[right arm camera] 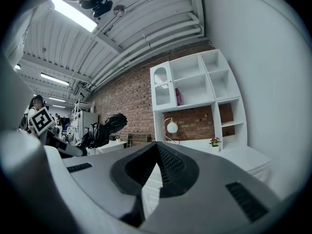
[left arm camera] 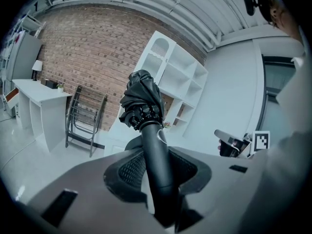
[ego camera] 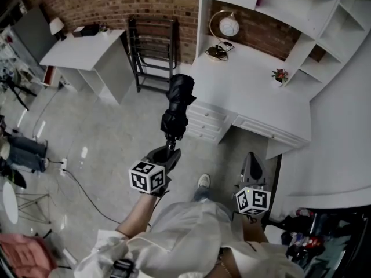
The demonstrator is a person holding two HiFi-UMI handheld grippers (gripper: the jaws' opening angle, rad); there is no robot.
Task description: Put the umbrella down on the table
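Left gripper (ego camera: 167, 153): fingers (left arm camera: 127, 170) clamped on the handle of the folded black umbrella (ego camera: 178, 105); the umbrella is tilted up and forward in the air, over the floor (ego camera: 110, 149), its bundled canopy just short of the near corner of the white table (ego camera: 255, 94); it does not rest on the table. Right gripper (ego camera: 253, 162): fingers (right arm camera: 171, 165) pressed together at the tips, nothing between them; held low beside the table's front edge. A round lamp (ego camera: 227, 25) and a small potted plant (ego camera: 280, 75) stand on the table.

One umbrella (ego camera: 178, 104), two hand-held grippers (ego camera: 170, 148) (ego camera: 253, 158)
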